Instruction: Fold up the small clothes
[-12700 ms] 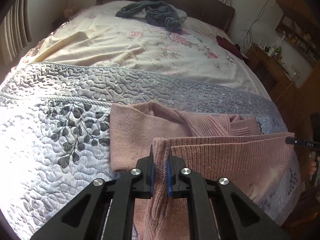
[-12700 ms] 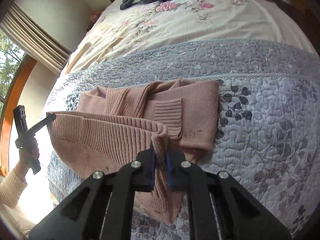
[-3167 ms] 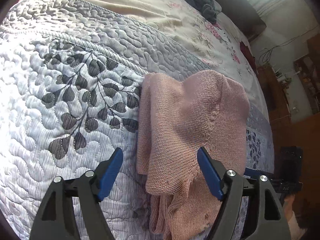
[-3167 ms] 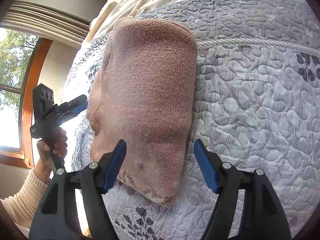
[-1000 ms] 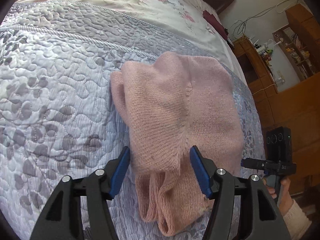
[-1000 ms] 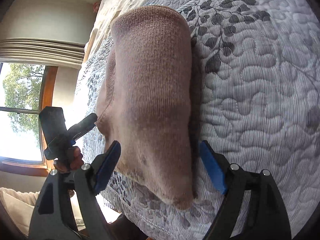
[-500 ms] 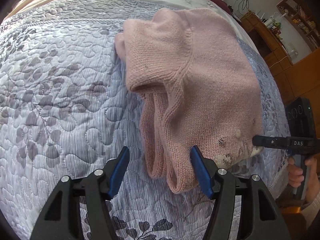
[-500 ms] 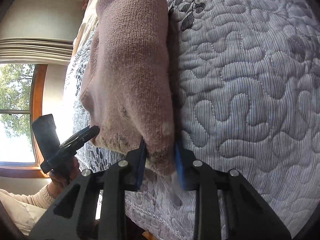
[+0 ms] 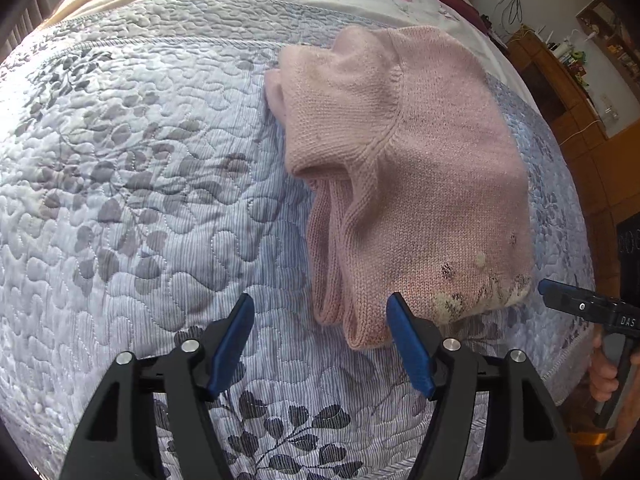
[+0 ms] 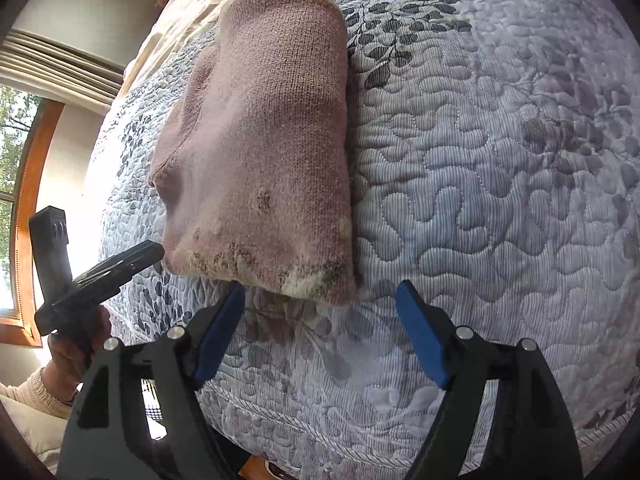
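Lying folded into a compact bundle on the quilted bedspread (image 9: 140, 200), the pink knit sweater (image 9: 420, 168) rests near the foot edge of the bed, its embroidered hem facing both cameras. The left tongs (image 9: 320, 344) stand wide apart and grip nothing; their blue pads flank the sweater's near left corner, where two ribbed layers poke out from under the top layer. The right tongs (image 10: 320, 332) are likewise spread wide and empty, hovering just short of the hem at the sweater's right corner. Seen from the right wrist, the other tool's black tip lies just beside the hem's left corner, held in a hand (image 10: 76, 344) with a cream sleeve.
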A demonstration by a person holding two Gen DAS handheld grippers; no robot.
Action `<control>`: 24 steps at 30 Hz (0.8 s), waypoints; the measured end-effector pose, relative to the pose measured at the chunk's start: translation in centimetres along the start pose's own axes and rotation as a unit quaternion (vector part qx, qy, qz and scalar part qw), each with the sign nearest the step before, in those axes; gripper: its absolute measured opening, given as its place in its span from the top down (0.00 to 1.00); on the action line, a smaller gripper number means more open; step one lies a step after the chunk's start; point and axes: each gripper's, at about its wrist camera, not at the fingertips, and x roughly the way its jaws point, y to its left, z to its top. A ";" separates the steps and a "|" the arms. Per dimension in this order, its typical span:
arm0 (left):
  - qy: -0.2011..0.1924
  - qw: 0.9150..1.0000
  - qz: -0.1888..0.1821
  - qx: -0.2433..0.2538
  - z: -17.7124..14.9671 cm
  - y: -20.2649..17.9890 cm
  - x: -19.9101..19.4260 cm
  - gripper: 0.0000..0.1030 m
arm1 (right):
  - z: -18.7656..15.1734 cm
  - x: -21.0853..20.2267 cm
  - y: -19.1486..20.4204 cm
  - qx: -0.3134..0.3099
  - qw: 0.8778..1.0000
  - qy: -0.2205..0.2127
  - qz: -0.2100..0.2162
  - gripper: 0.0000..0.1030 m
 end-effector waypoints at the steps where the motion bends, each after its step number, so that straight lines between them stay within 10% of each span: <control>1: -0.002 1.000 0.009 -0.003 -0.1 0.0 -0.5 0.29 | 0.5 0.0 0.6 0.000 1.000 -0.002 -0.010 0.17; 24: -0.025 0.992 0.123 0.012 -3.8 -3.3 -6.7 0.22 | -0.8 -3.6 9.5 -0.068 0.977 -0.053 -0.196 0.09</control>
